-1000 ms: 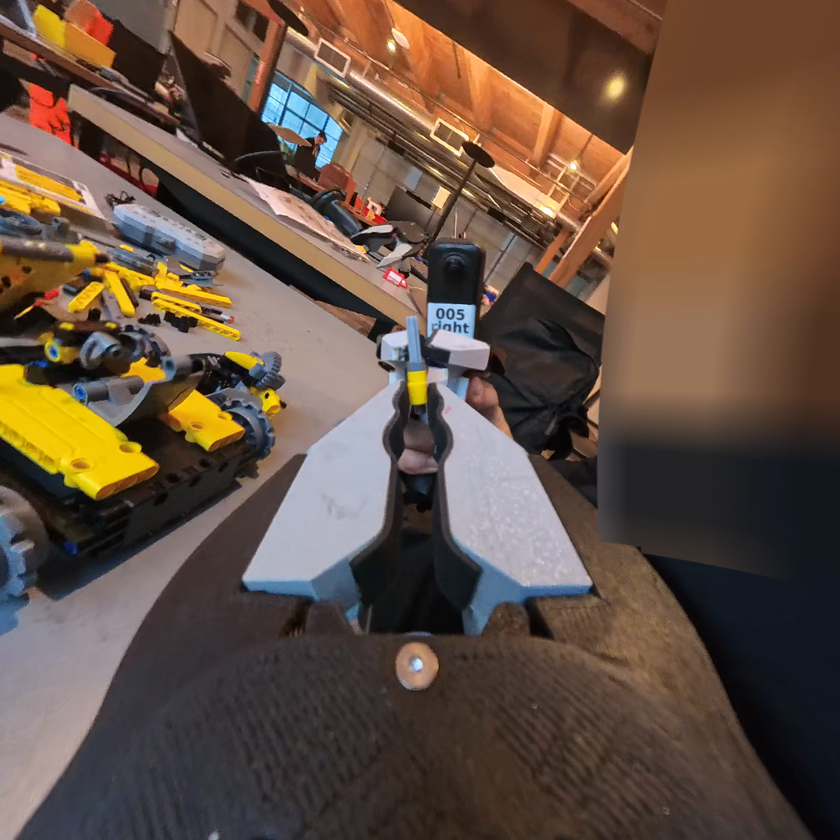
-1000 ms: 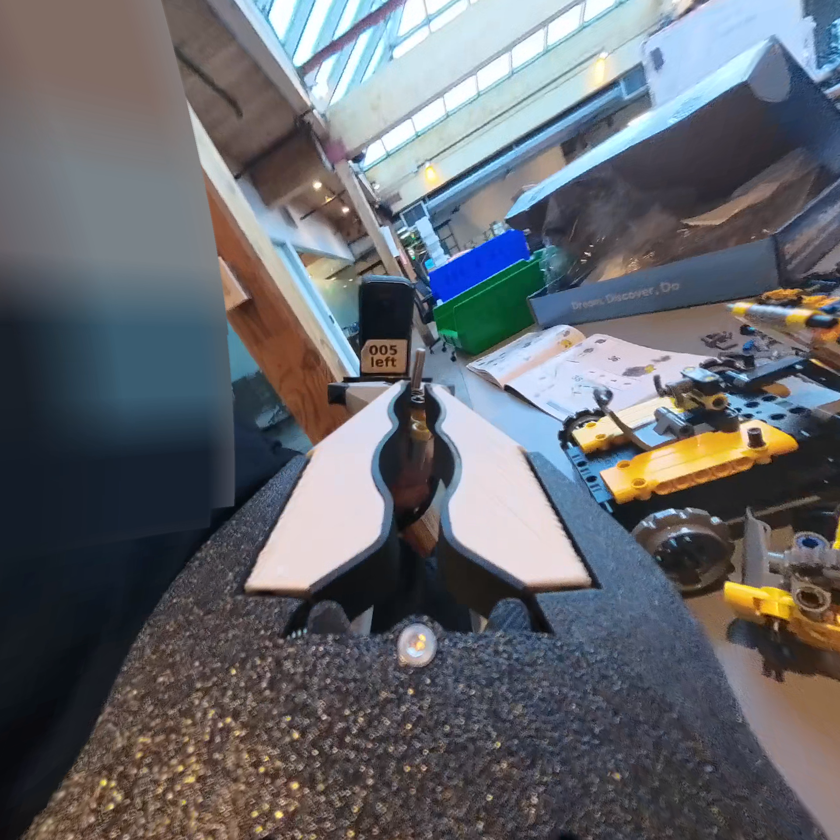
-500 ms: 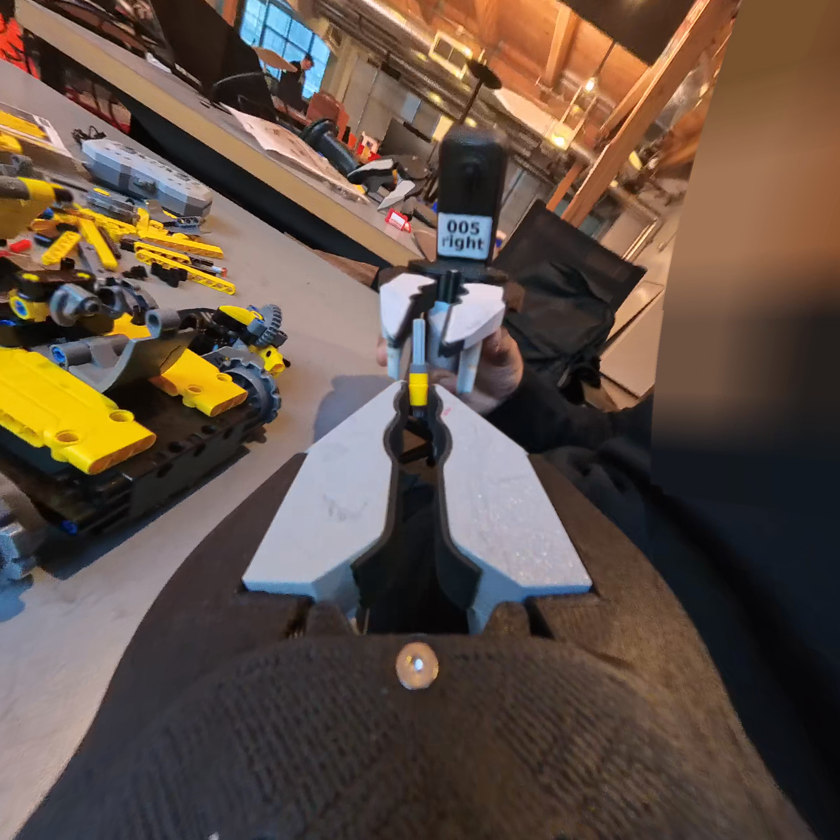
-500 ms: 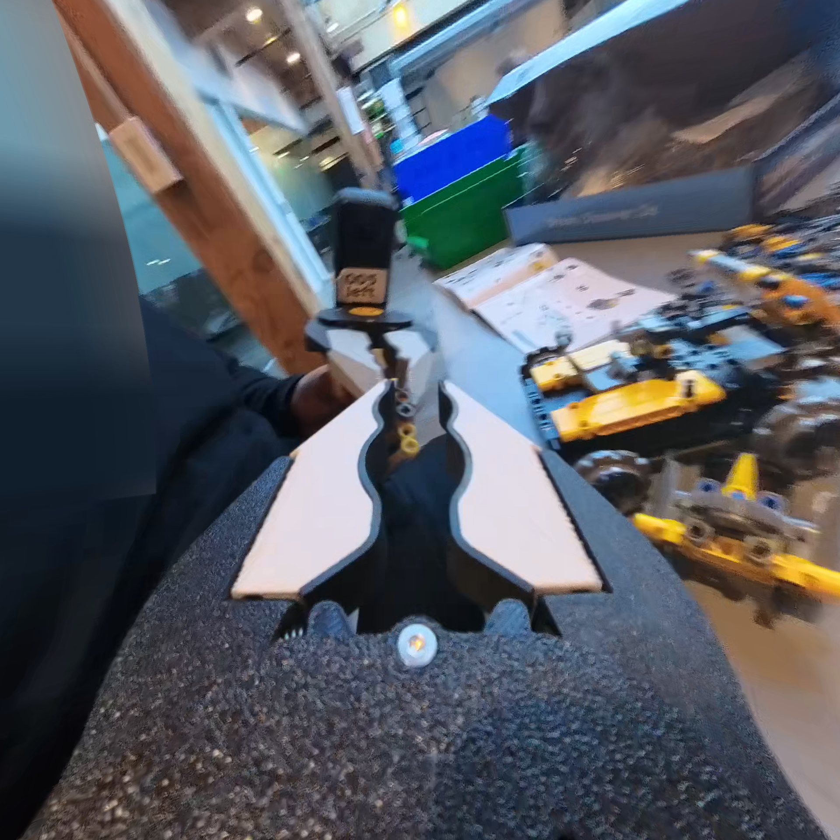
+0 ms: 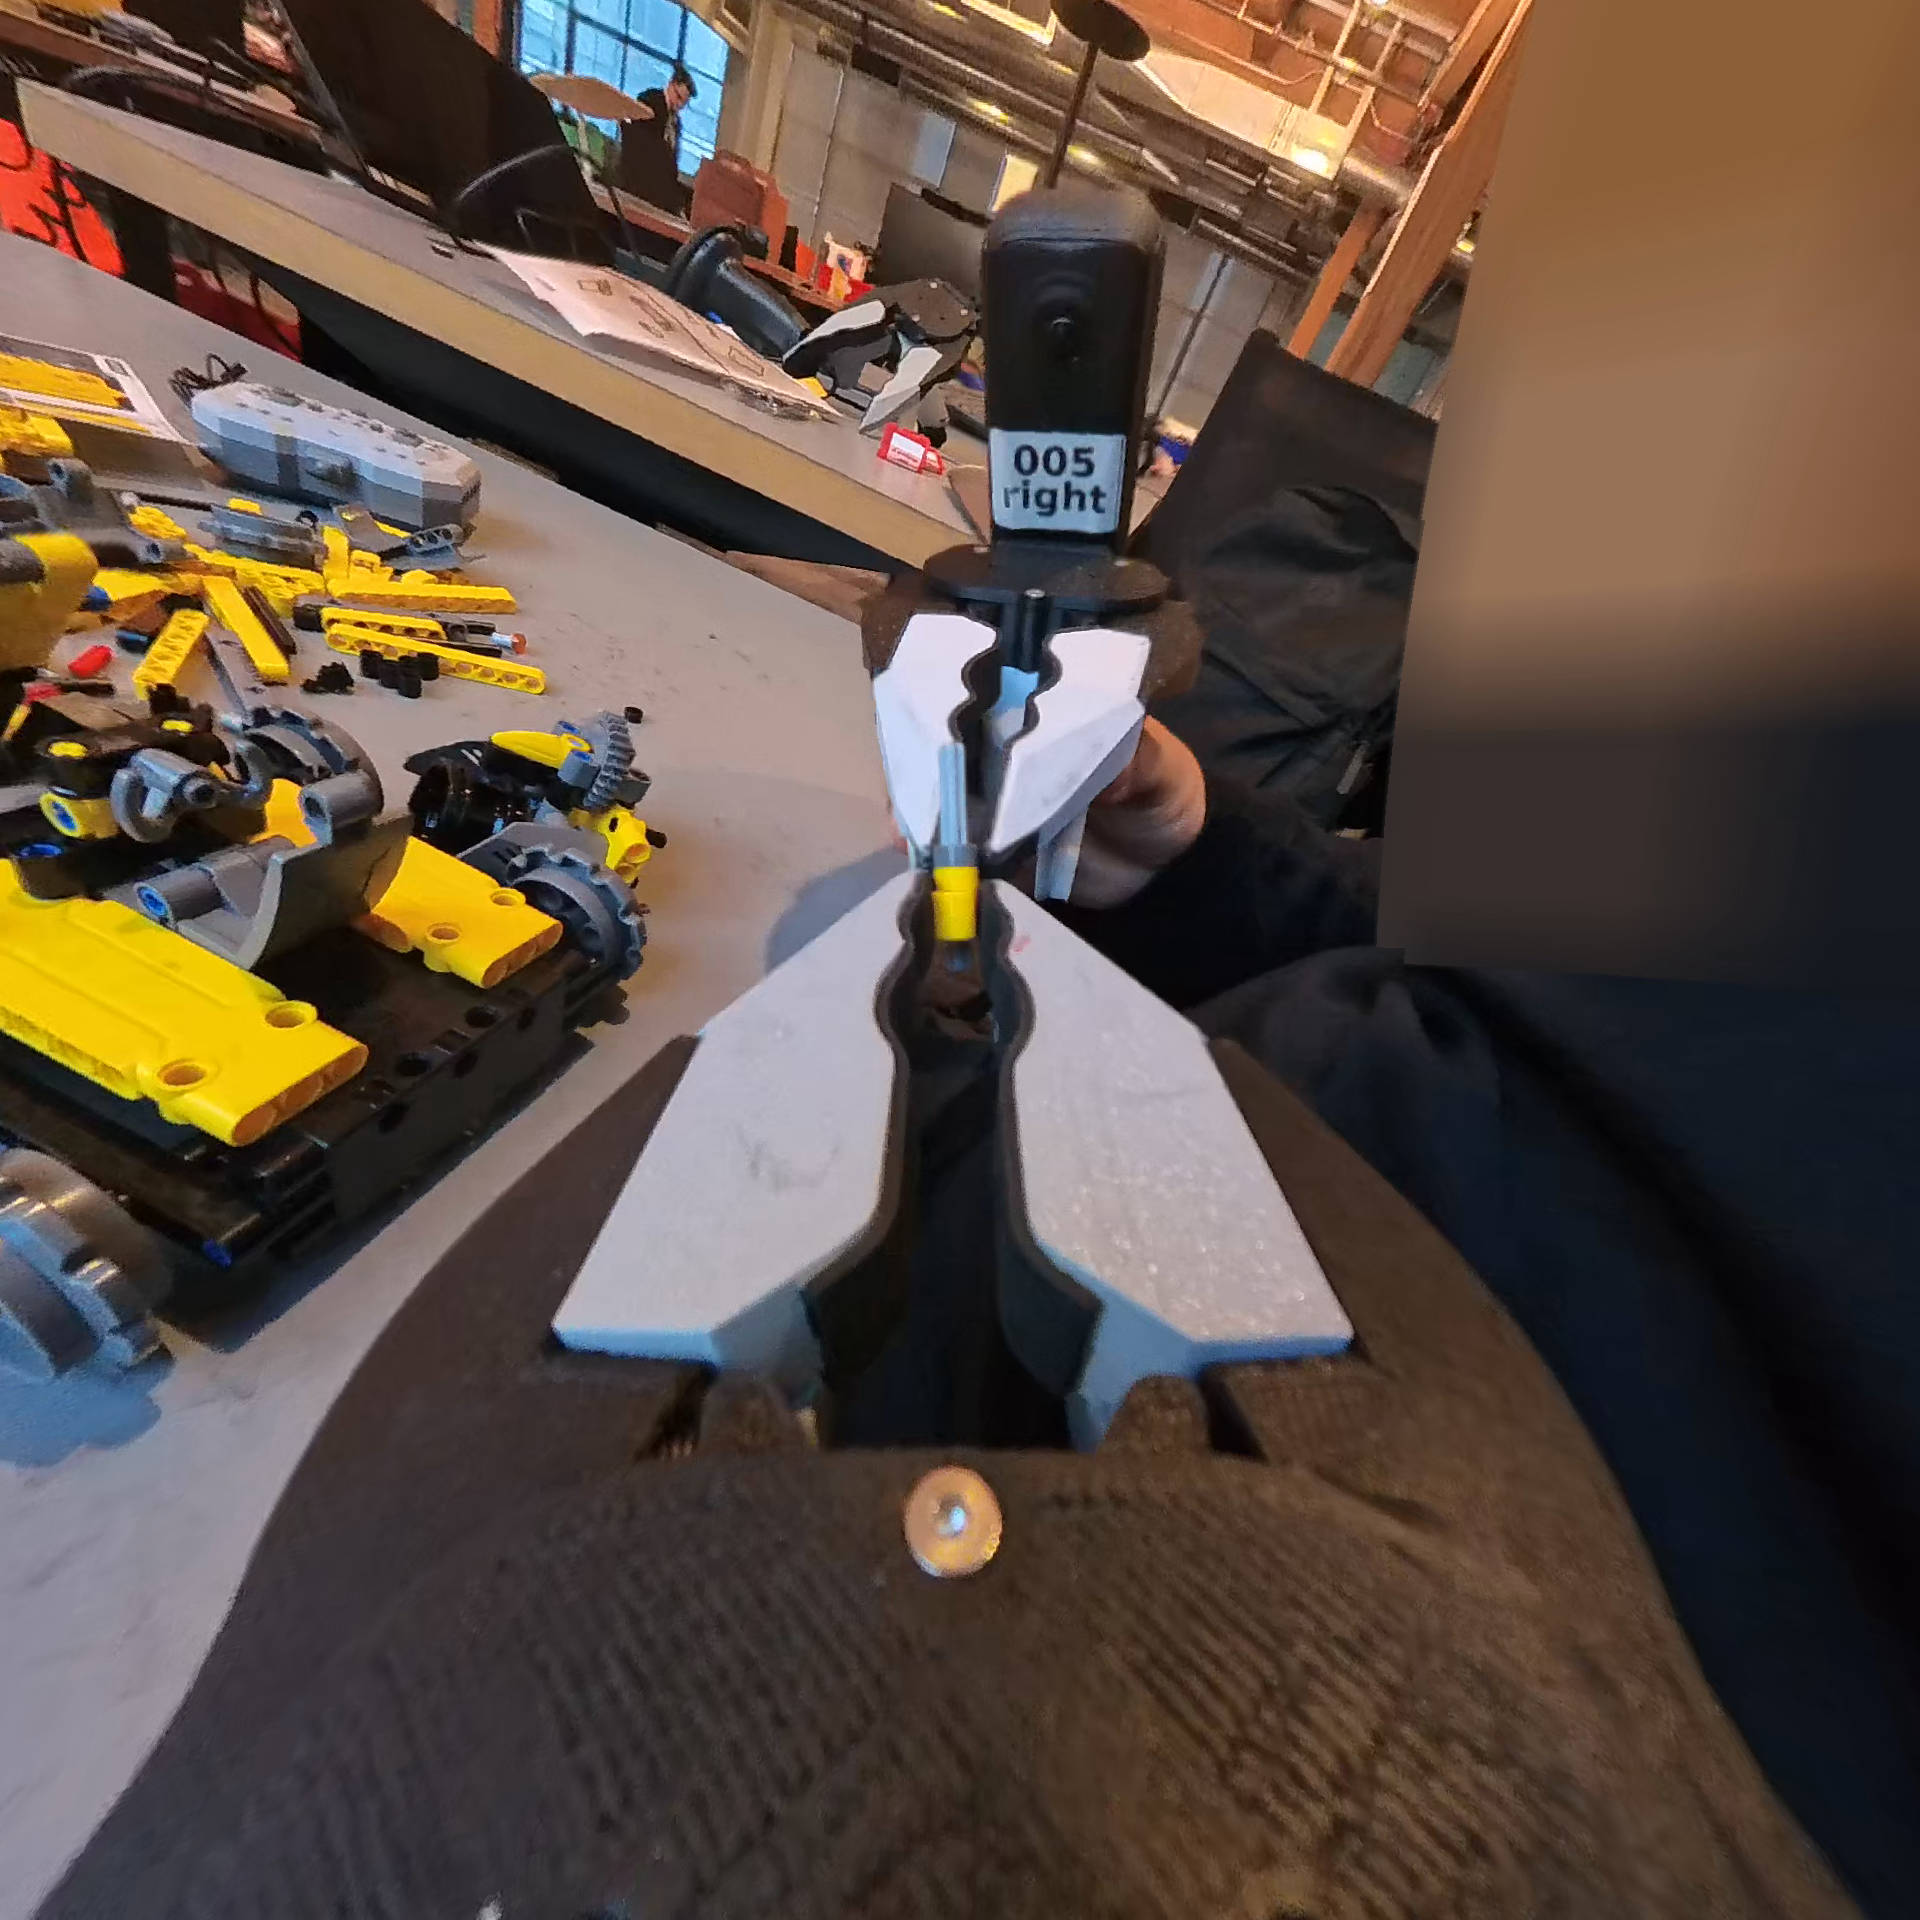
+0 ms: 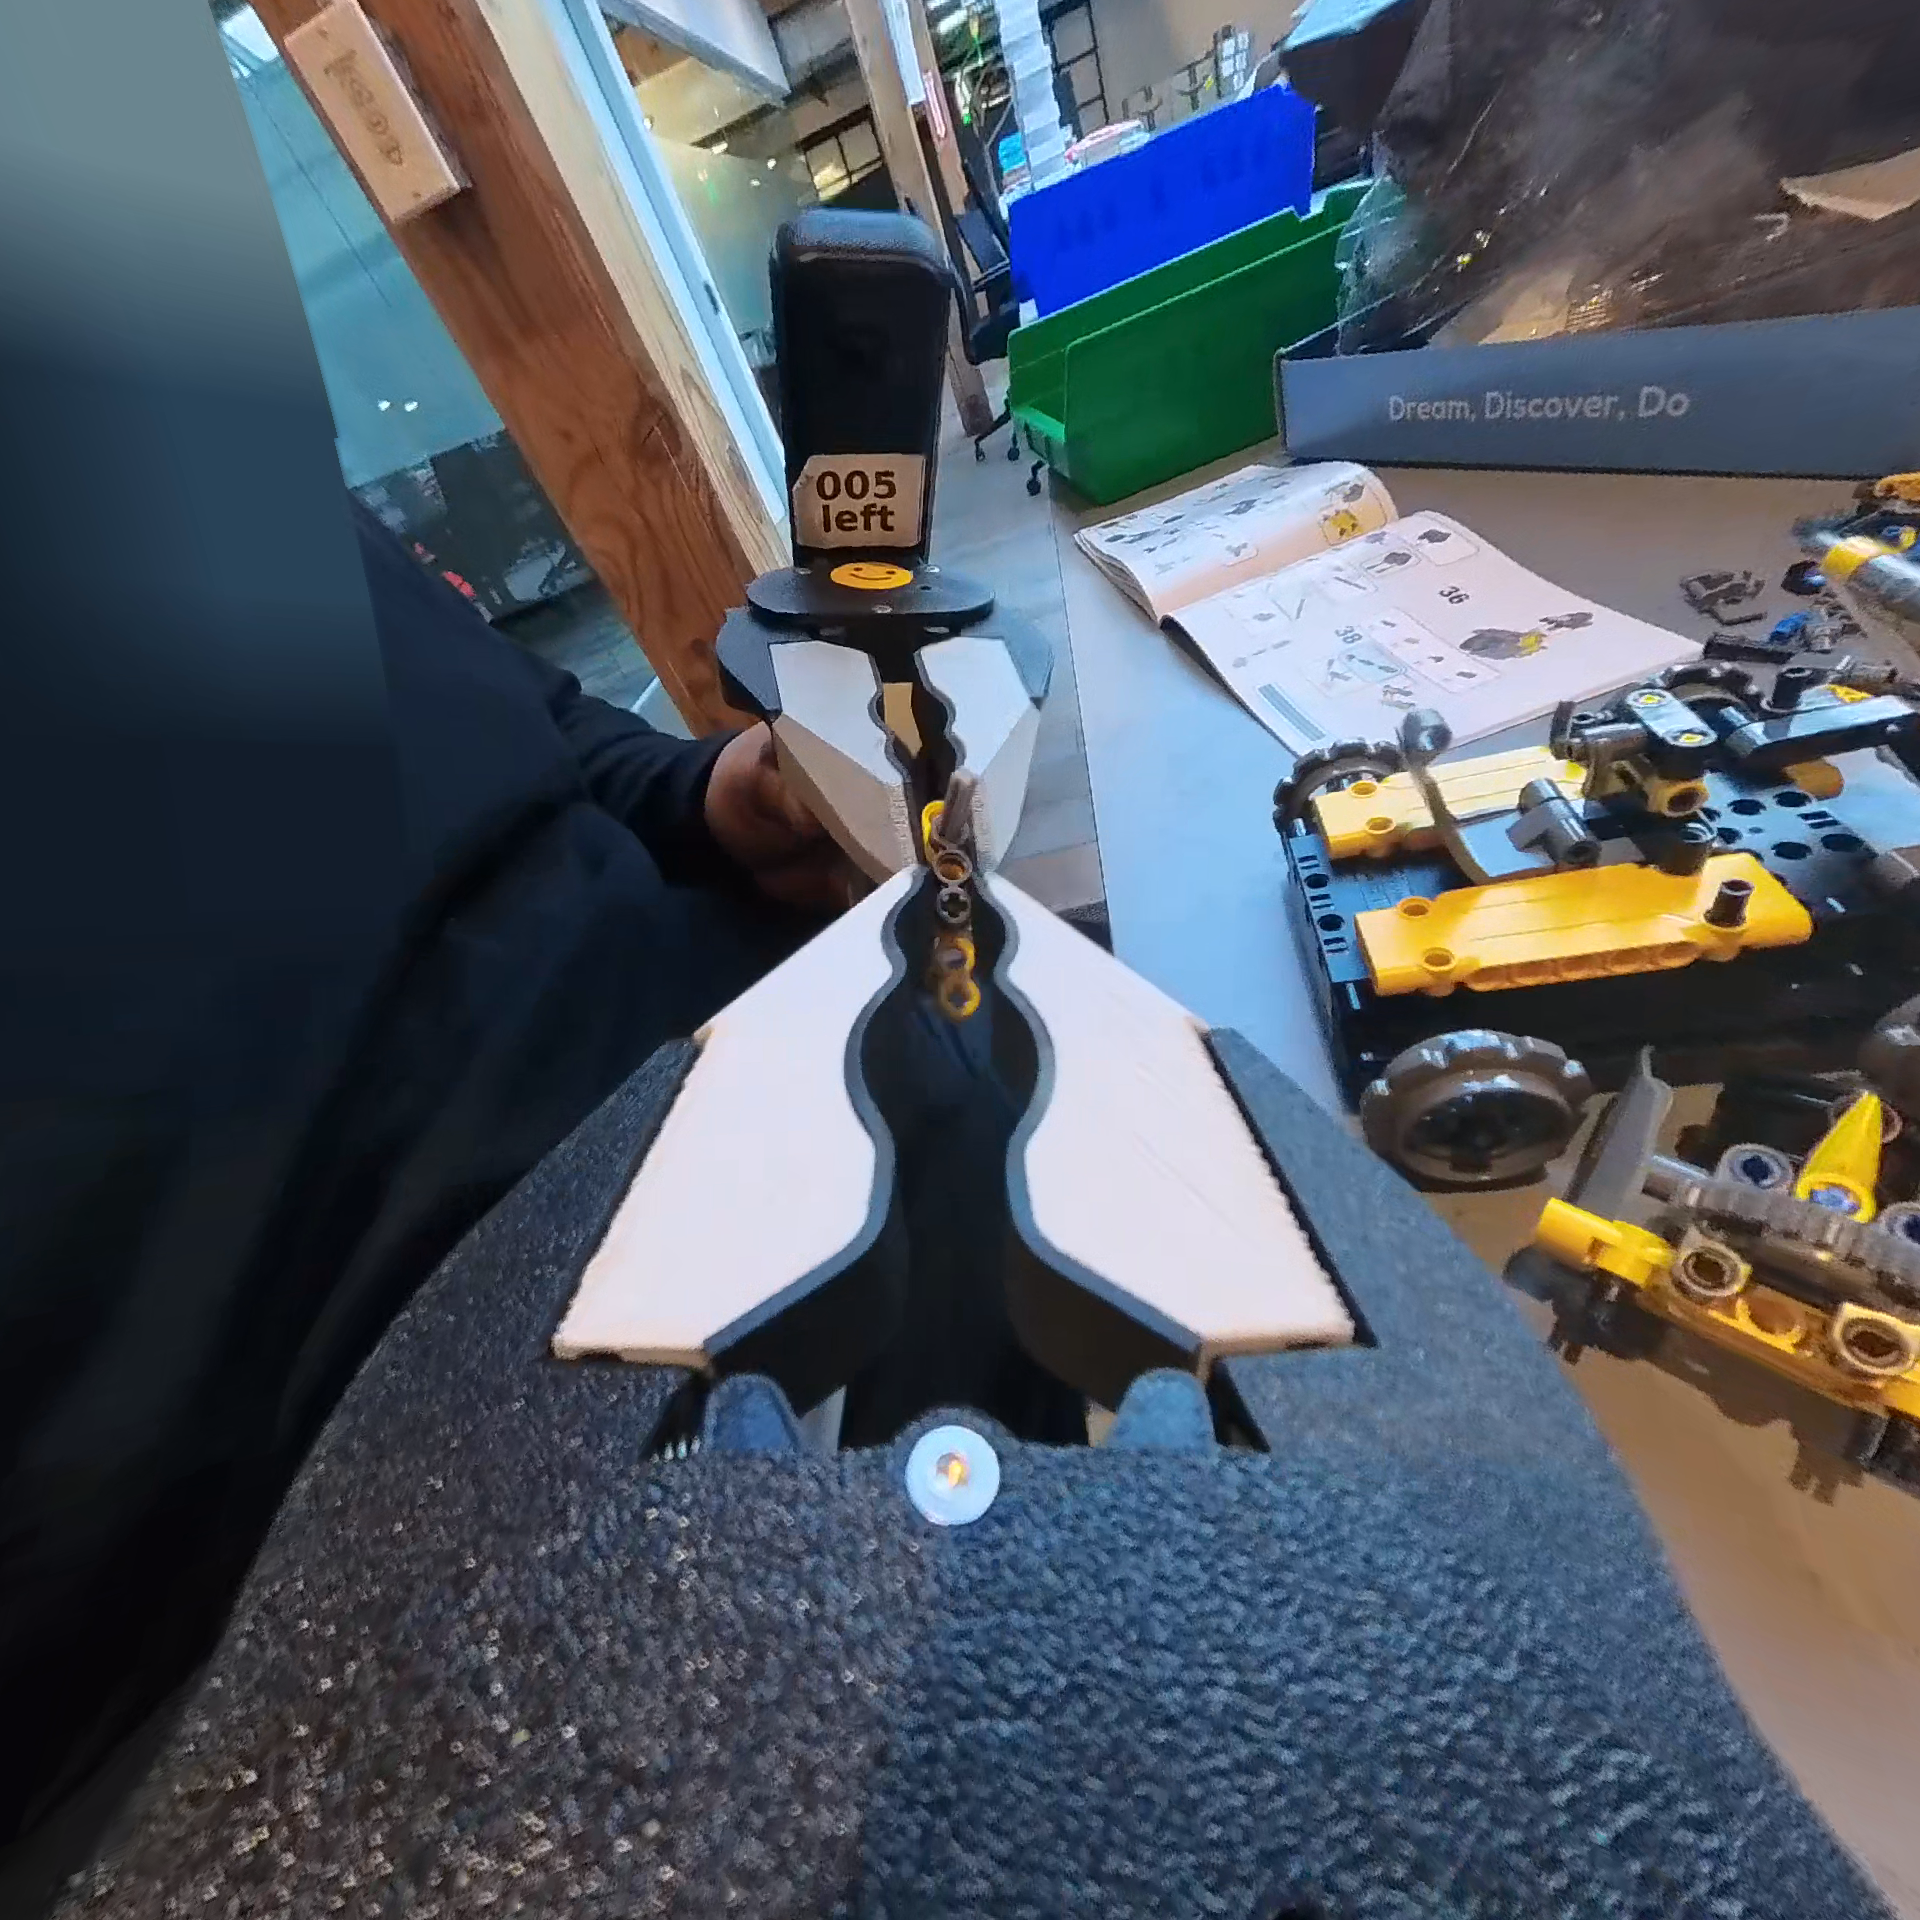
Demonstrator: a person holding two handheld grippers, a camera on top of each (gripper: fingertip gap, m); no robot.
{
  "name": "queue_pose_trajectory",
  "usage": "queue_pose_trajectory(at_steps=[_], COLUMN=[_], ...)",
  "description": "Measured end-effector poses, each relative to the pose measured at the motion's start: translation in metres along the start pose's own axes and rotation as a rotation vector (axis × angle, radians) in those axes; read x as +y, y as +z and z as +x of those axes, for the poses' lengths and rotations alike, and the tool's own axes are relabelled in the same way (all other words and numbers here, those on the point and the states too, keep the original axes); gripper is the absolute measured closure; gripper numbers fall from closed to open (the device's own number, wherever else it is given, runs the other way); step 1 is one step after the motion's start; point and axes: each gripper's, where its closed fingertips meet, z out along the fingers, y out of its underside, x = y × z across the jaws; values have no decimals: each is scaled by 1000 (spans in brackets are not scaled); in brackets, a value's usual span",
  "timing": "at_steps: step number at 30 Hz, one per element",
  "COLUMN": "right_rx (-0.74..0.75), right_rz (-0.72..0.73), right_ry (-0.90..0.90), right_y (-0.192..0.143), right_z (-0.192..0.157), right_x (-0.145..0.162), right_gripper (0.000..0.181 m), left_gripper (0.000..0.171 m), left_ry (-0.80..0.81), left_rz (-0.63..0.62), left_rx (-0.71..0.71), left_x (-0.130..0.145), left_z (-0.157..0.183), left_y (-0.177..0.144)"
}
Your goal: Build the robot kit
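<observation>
1. The left gripper (image 5: 954, 904) was raised clear of the desk (image 5: 665, 613), jaws closed on a small yellow and grey pin assembly (image 5: 953, 883) at their tips.
2. A thin grey axle (image 5: 951, 795) stood up out of the yellow part and reached toward the right gripper (image 5: 982, 831) opposite.
3. In the left wrist view the right gripper's jaws stood slightly apart, the axle's end lying in front of that gap; whether it touched them could not be told.
4. In the right wrist view the right gripper (image 6: 951, 883) showed a narrow gap at its tips, with the assembly (image 6: 951, 894) seen end-on between them; whether they pinched it could not be told.
5. The left gripper (image 6: 940, 821) faced it, tip to tip, just beyond.
6. Both grippers were held off the near desk edge, in front of the person's dark sleeve (image 5: 1558, 1143).
7. A partly built yellow and black vehicle (image 5: 260, 997) sat on the desk near that edge, well apart from the left gripper.
8. Loose yellow beams (image 5: 416, 623) and a grey battery box (image 5: 332, 457) lay farther back on the desk.
9. An open instruction booklet (image 6: 1382, 592) lay on the desk beyond the vehicle (image 6: 1558, 914), with bare desk surface between booklet and desk edge.
</observation>
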Motion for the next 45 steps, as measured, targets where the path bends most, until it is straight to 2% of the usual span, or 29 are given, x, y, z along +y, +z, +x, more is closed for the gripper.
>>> queue_pose_trajectory(at_steps=[4, 6, 9, 10, 12, 13, 14, 15, 16, 18, 20, 23, 26, 30, 34, 39, 45], right_rx=[106, 104, 131, 172, 215, 209, 202, 167, 128, 141, 175, 200, 199, 309, 389, 577, 651], right_rz=[152, 213, 238, 301, 545, 609, 590, 521, 439, 264, 168, 118, 87, -9, -167, -335, -383], right_ry=[-47, -12, 34, 51, 135, 145, 124, 95, 72, 35, -2, -3, -7, -88, -129, -214, -253], right_y=[1, 0, -1, -10, -66, -90, -100, -95, -84, -59, -44, -38, -38, -38, -29, -33, -33], right_z=[5, 6, 14, 21, 40, 44, 43, 35, 26, 22, 23, 27, 26, 37, 48, 73, 81], right_x=[-21, -31, -31, -37, -71, -81, -83, -79, -71, -44, -24, -11, -6, 11, 42, 68, 72], right_gripper=[176, 176, 177, 181, 181, 181, 181, 181, 181, 181, 181, 173, 173, 173, 171, 168, 167], left_gripper=[166, 166, 166, 166, 166, 167, 167, 167, 167, 167, 167, 167, 167, 165, 165, 150, 143], left_ry=[-13, -21, -6, -12, -21, -60, -79, -73, -60, -18, 27, 6, -40, -47, -100, -85, -98], left_rz=[64, 98, 70, 28, 3, 28, 42, 26, -8, -107, -194, -235, -260, -274, -272, -244, -239], left_rx=[-53, -68, -101, -124, -157, -126, -97, -79, -70, -95, -145, -186, -251, -345, -311, -337, -330], left_x=[-16, -22, -17, -9, 5, 3, 1, 1, 4, 14, 27, 35, 43, 52, 57, 55, 56], left_z=[-4, -6, -14, -19, -26, -24, -21, -20, -20, -24, -31, -37, -50, -69, -66, -64, -62], left_y=[-4, -4, -3, -5, -11, -13, -13, -9, -5, 3, 7, 10, 12, 7, 9, 4, 1])
